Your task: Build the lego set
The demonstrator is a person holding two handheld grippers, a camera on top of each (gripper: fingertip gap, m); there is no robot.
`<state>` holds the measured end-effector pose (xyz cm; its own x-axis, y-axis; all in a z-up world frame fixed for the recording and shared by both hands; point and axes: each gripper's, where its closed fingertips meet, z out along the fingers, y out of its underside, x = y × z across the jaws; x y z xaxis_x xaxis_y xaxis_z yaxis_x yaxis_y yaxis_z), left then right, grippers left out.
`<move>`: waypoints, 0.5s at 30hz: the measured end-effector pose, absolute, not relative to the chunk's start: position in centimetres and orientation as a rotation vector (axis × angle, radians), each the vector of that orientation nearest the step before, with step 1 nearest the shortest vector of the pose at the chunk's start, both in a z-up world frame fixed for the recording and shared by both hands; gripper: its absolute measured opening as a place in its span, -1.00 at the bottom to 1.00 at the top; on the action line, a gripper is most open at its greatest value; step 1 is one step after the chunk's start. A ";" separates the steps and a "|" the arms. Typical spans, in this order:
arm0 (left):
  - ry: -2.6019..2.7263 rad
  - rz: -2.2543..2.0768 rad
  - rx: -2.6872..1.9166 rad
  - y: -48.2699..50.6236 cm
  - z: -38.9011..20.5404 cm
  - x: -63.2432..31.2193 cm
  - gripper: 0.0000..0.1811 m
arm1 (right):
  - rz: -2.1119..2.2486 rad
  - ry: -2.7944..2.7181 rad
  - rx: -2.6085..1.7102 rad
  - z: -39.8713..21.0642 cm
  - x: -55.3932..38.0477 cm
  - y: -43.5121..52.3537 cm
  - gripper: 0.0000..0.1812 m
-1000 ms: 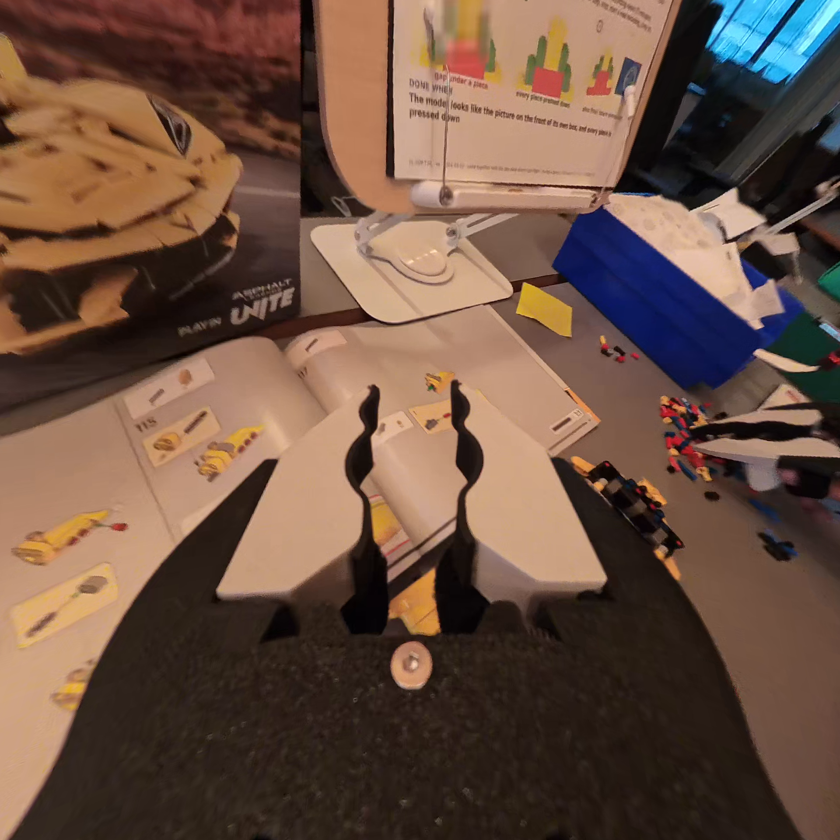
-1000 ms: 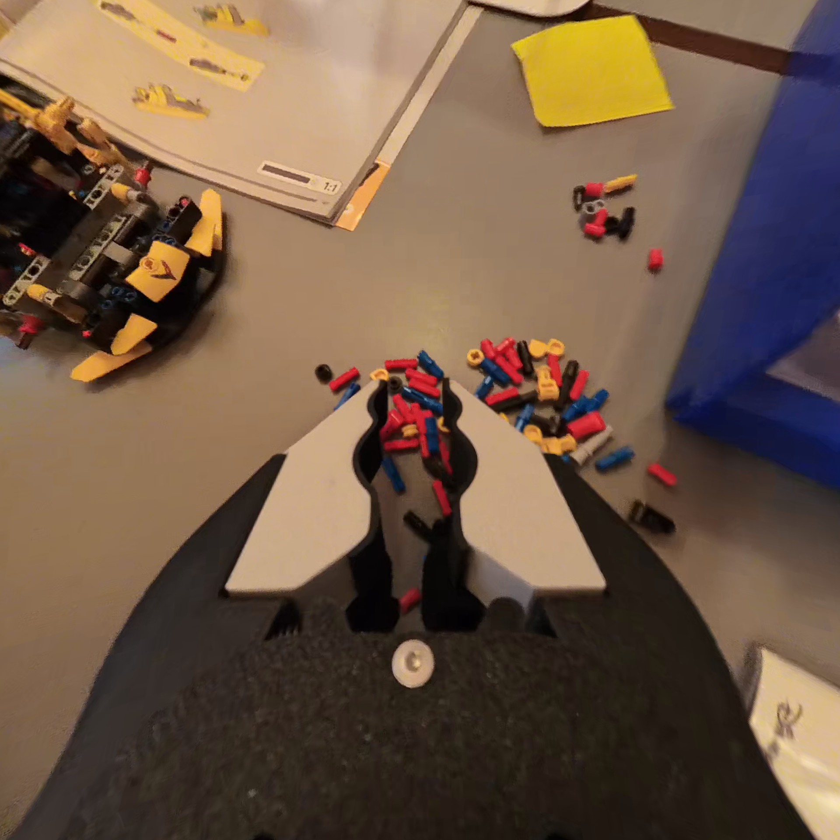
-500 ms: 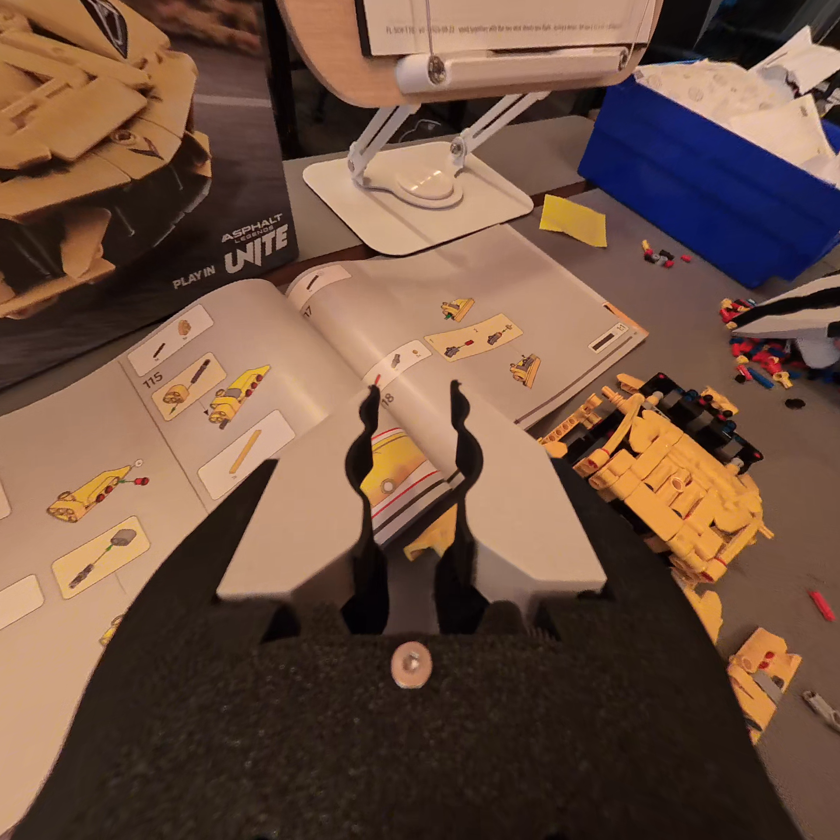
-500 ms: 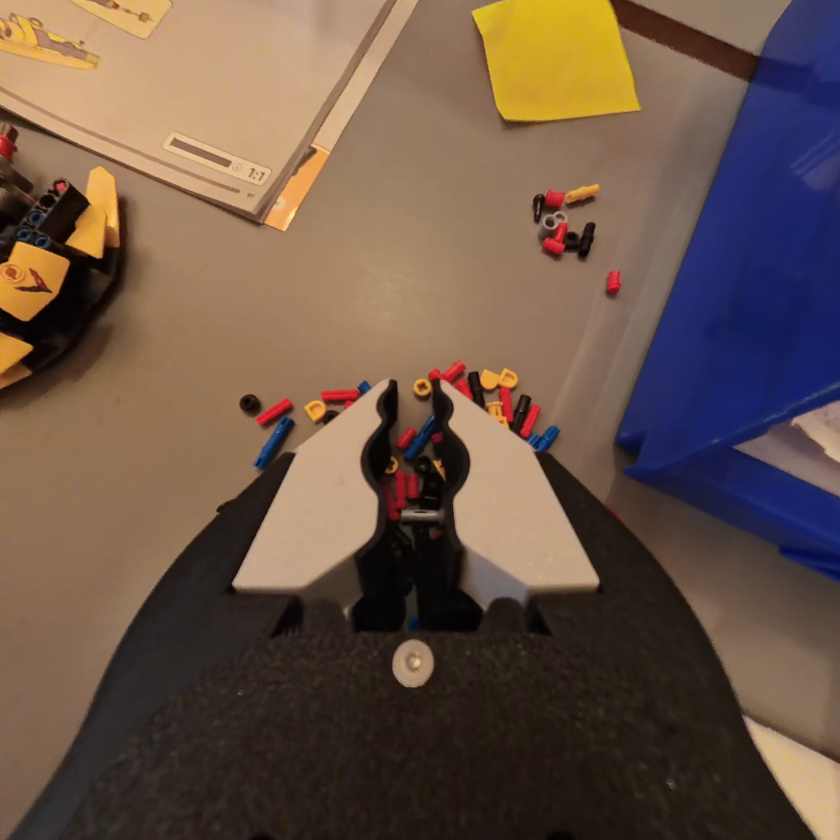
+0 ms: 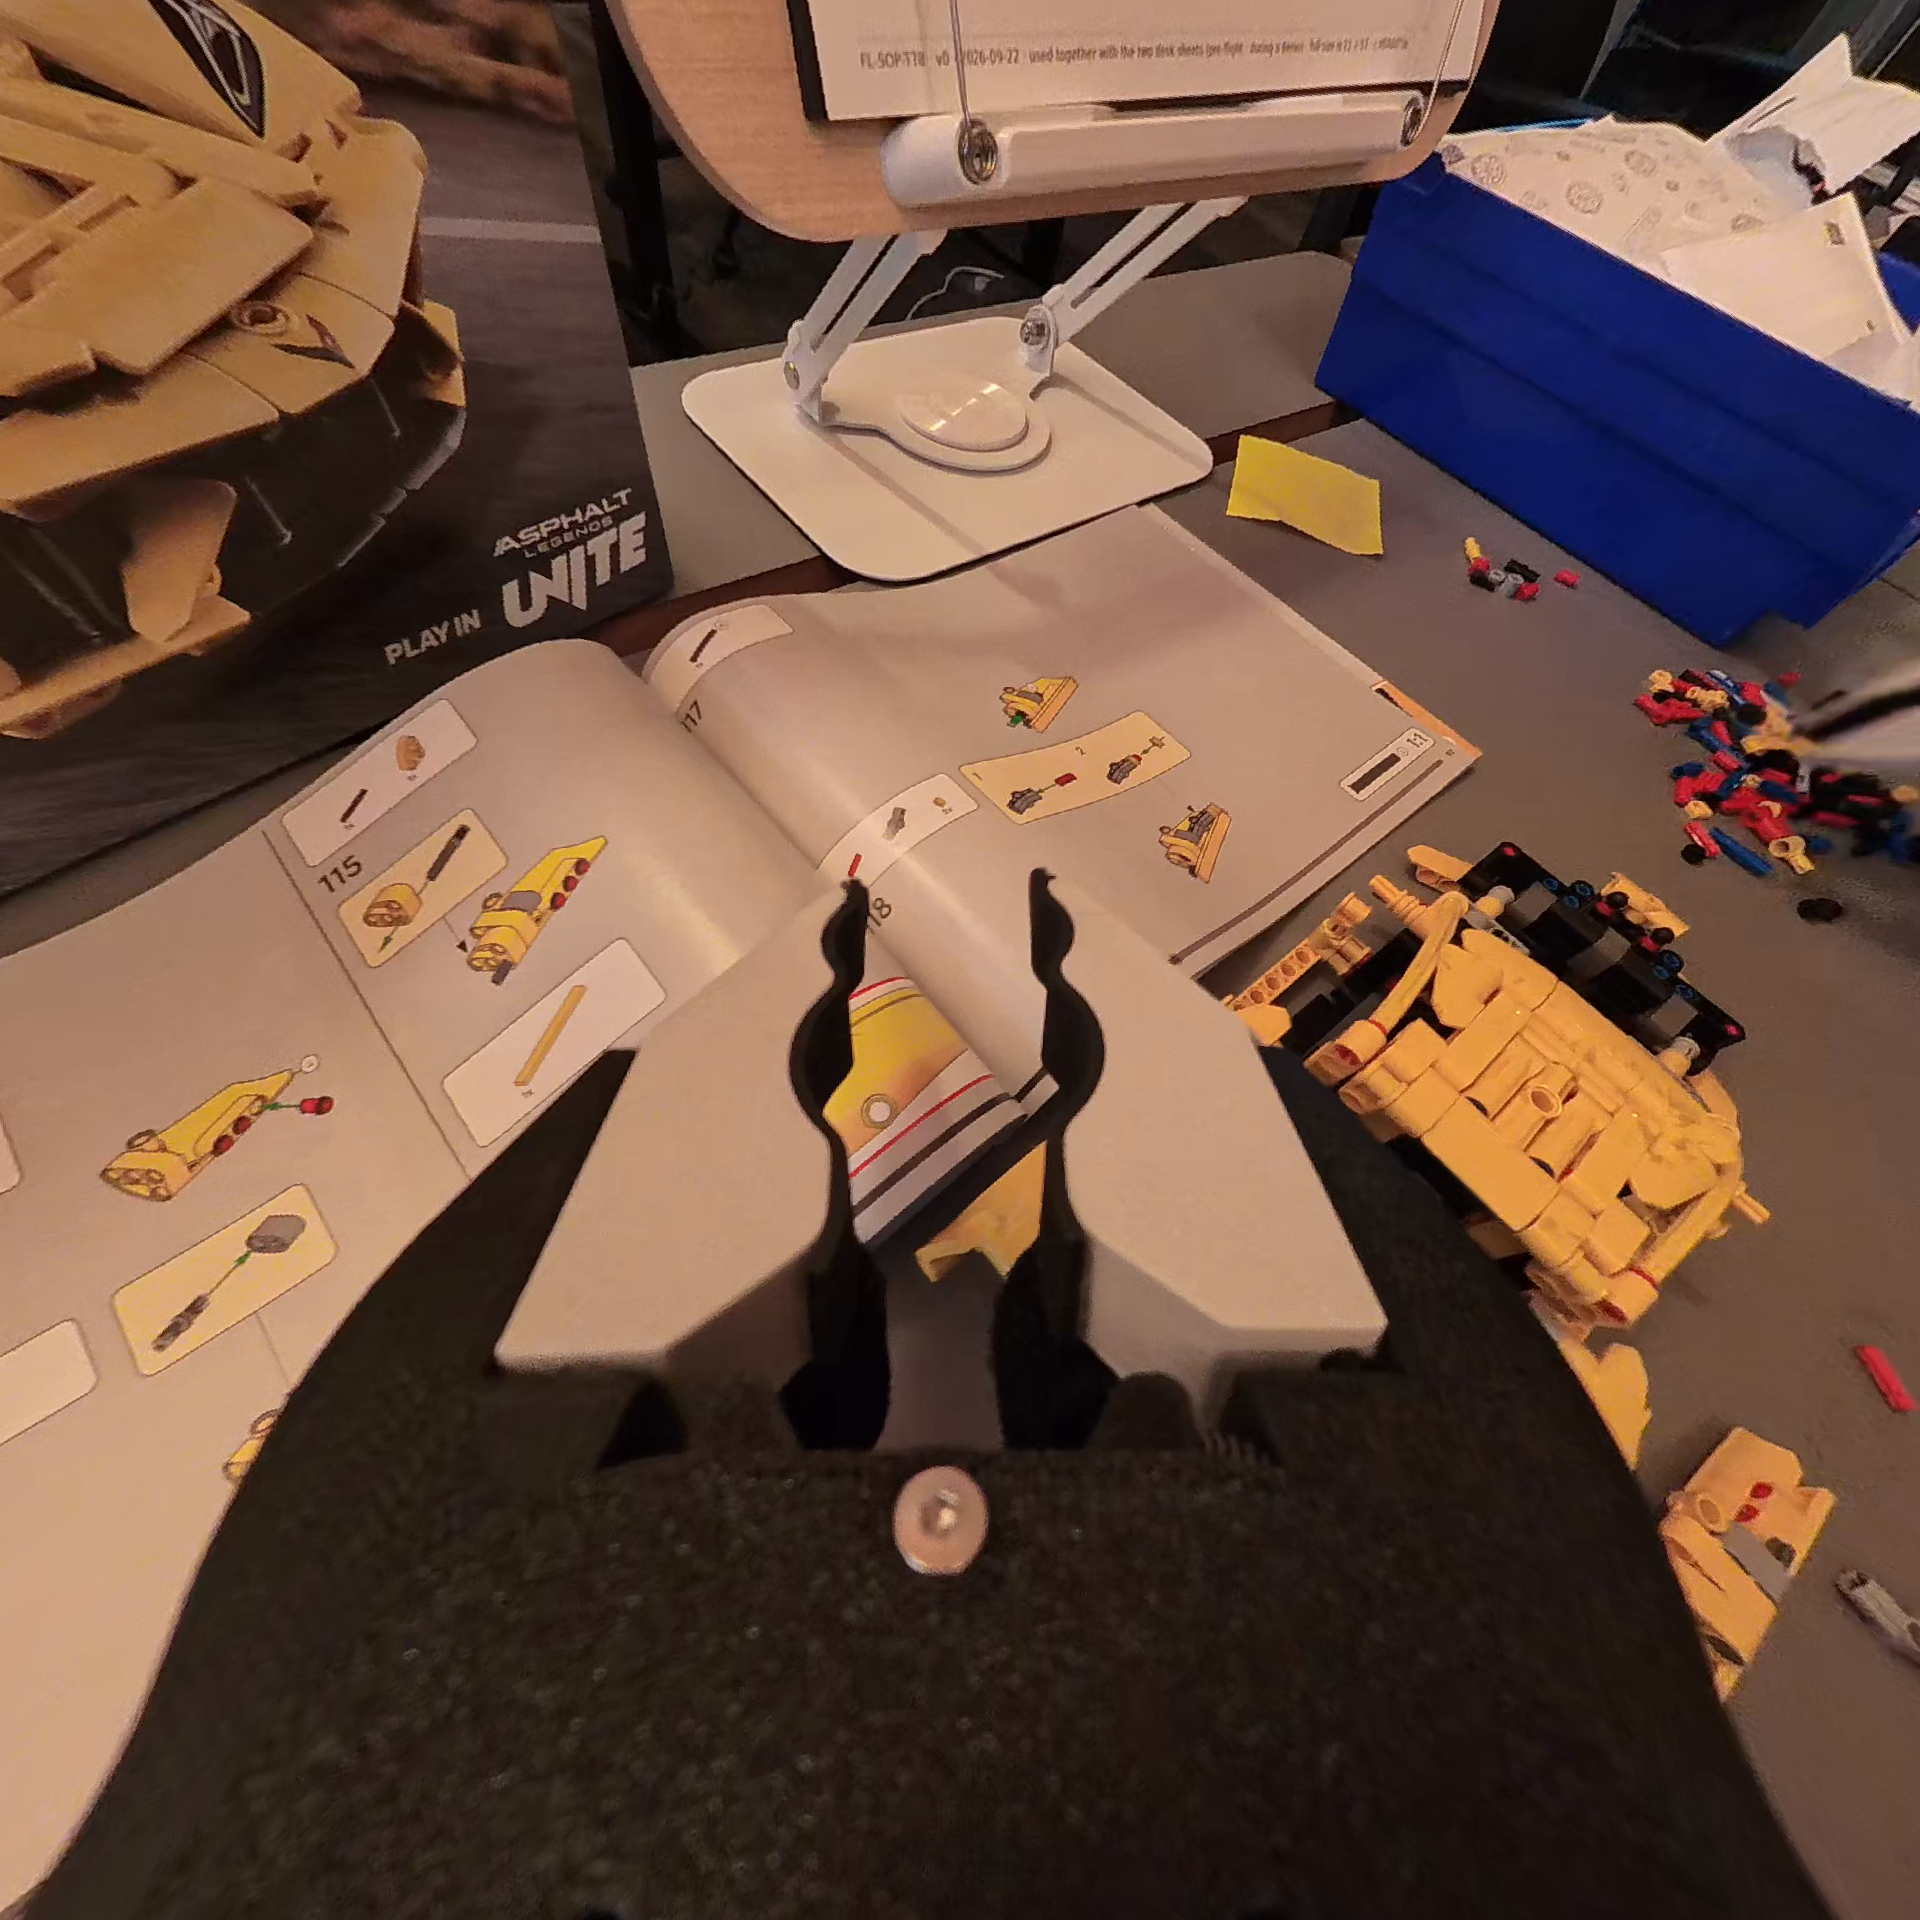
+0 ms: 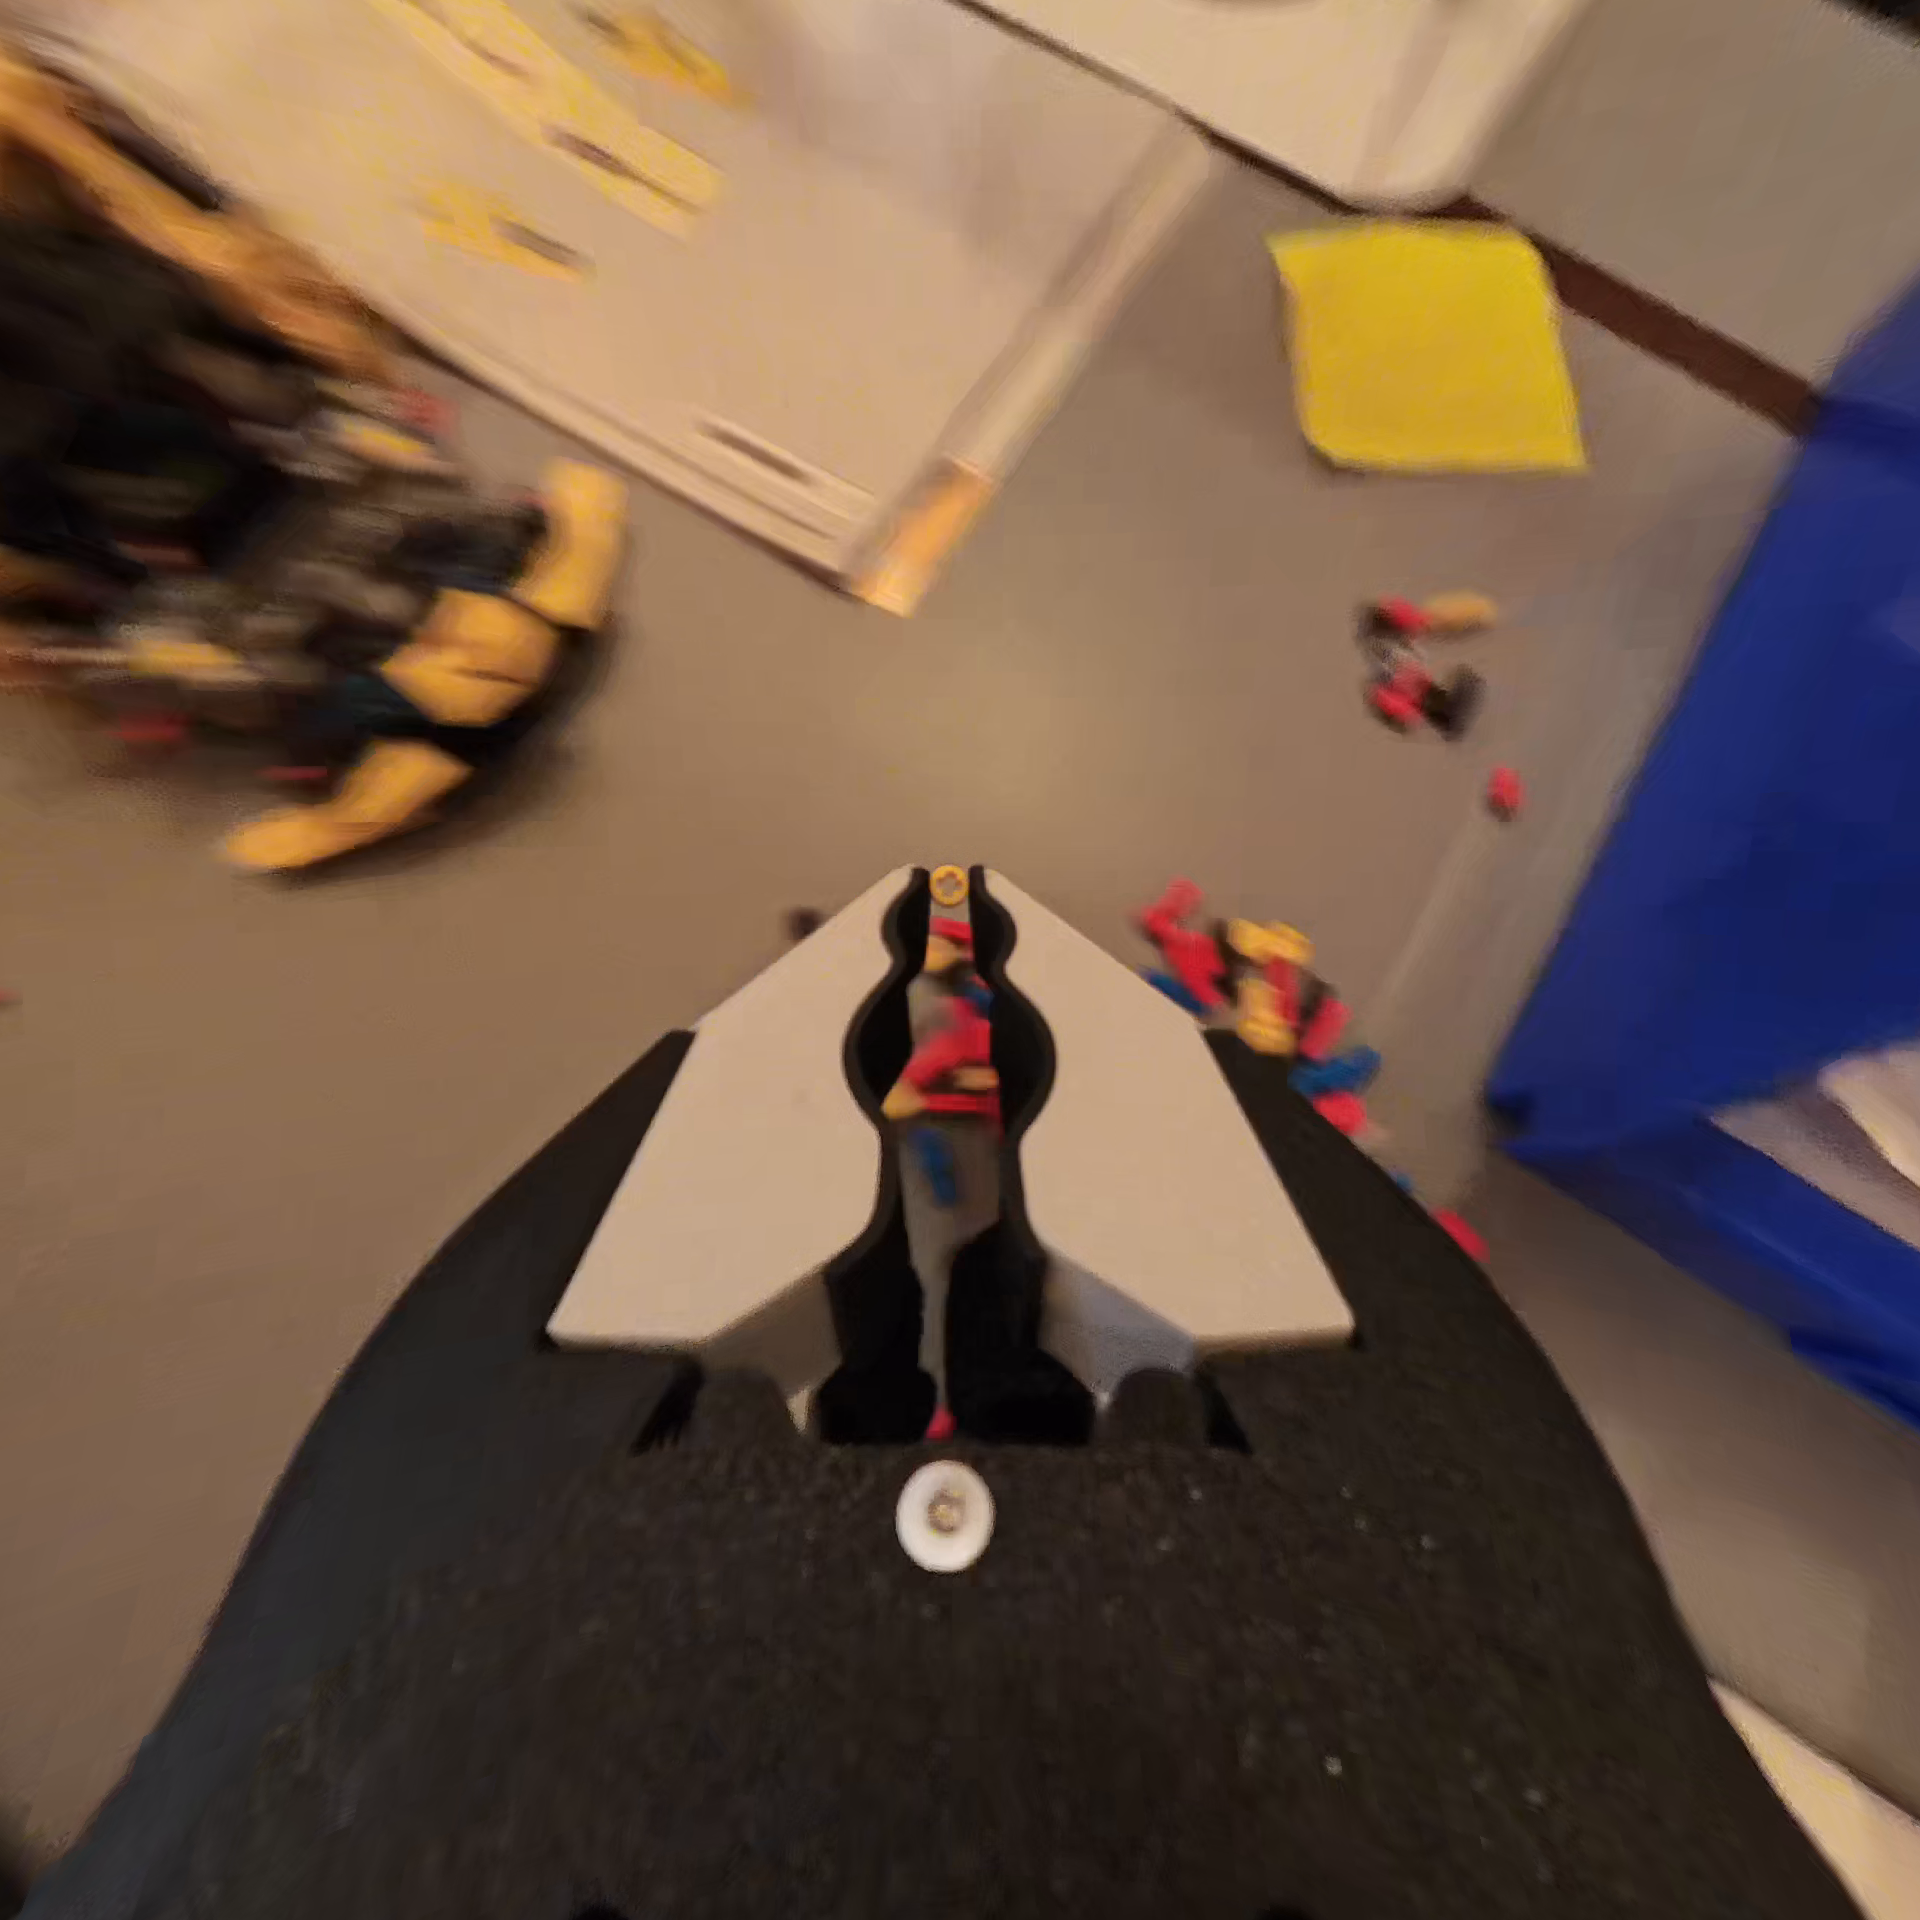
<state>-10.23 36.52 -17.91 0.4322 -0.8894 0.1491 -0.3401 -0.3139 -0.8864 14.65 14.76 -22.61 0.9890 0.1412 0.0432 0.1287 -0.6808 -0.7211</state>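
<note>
Lego connector (image 6: 949,885), small and yellow, pinched at the right hand-held gripper's (image 6: 949,878) very tips, could slip out; left hand-held gripper (image 5: 943,894) spread, empty.

The left tongs (image 5: 943,894) hang above the bench with fingers spread and nothing between them, angled forward and down; the right tongs (image 6: 948,881) are nearly closed, their tips pinching what looks like a small yellow ring (image 6: 948,885), though that view is blurred.
</note>
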 end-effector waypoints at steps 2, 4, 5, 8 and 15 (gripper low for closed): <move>1.047 -0.835 -1.862 36.5 -18.0 -10.3 -0.65 | 0.215 -0.405 -2.262 -21.0 8.1 13.5 -0.94; 1.054 -0.831 -1.863 36.5 -18.0 -10.2 -0.65 | 0.401 -0.667 -2.243 -21.5 1.3 10.6 -0.94; 1.057 -0.827 -1.864 36.4 -18.1 -10.2 -0.65 | 0.409 -0.735 -2.257 -22.4 -0.6 9.5 -0.94; 1.067 -0.818 -1.875 36.3 -18.4 -10.0 -0.66 | 0.458 -0.816 -2.272 -24.1 -4.3 7.6 -0.94; 1.084 -0.823 -1.886 35.9 -18.8 -9.7 -0.65 | 0.397 -0.827 -2.296 -26.2 -4.8 7.1 -0.93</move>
<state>-9.65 35.85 -18.83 0.4230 -0.8946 0.1441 -0.3792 -0.3192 -0.8685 -4.84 7.09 -26.23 0.7546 0.6536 -0.0584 0.4544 -0.5847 -0.6721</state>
